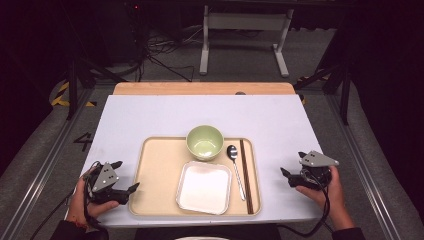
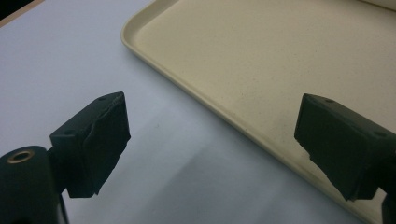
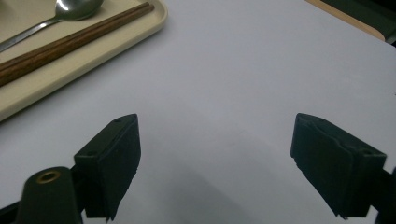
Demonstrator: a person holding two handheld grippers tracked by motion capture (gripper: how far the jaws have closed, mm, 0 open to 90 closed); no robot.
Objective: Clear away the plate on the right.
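Observation:
A beige tray (image 1: 157, 167) lies at the near middle of the white table (image 1: 150, 115). On it are a green bowl (image 1: 204, 141), a white square plate (image 1: 204, 186), a metal spoon (image 1: 235, 167) and dark wooden chopsticks (image 1: 246, 175). My left gripper (image 1: 126, 175) rests open just left of the tray. In the left gripper view its jaws straddle the tray's rim (image 2: 187, 88) with nothing held. My right gripper (image 1: 292, 164) stands open over bare table to the right of the tray. In the right gripper view the spoon (image 3: 70, 9) and chopsticks (image 3: 70, 42) lie ahead at the upper left.
A wooden strip (image 1: 200, 88) runs along the table's far edge. Beyond it are a white stand (image 1: 245, 30) and cables (image 1: 160, 50) on the floor. Metal rails (image 1: 45, 165) flank both sides of the table.

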